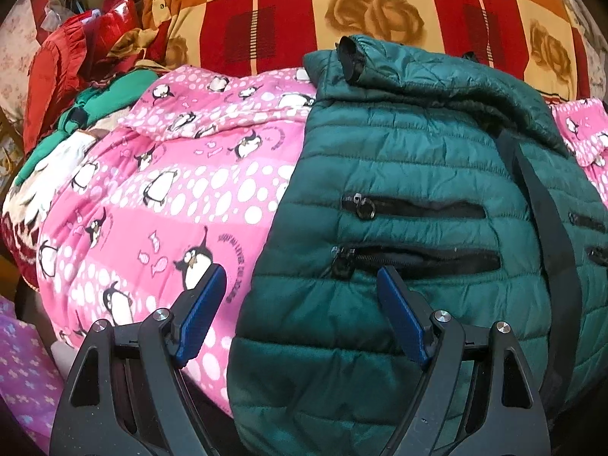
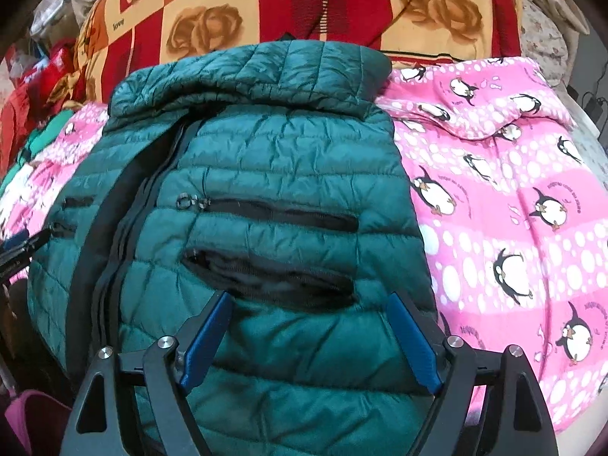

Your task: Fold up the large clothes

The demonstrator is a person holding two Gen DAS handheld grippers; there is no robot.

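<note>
A dark green quilted puffer jacket (image 1: 418, 159) lies front up on a pink penguin-print blanket (image 1: 159, 174), its sleeves folded across the top and its black zip pockets showing. My left gripper (image 1: 300, 277) is open and empty, just above the jacket's left edge near the hem. In the right wrist view the jacket (image 2: 273, 159) fills the middle, on the same blanket (image 2: 513, 209). My right gripper (image 2: 309, 302) is open and empty, over the jacket's lower right half, just below the open lower pocket.
A red, orange and cream rose-print quilt (image 1: 380, 7) lies behind the jacket. A heap of red and green clothes (image 1: 76, 60) sits at the far left. The tip of my left gripper (image 2: 22, 247) shows at the left edge of the right wrist view.
</note>
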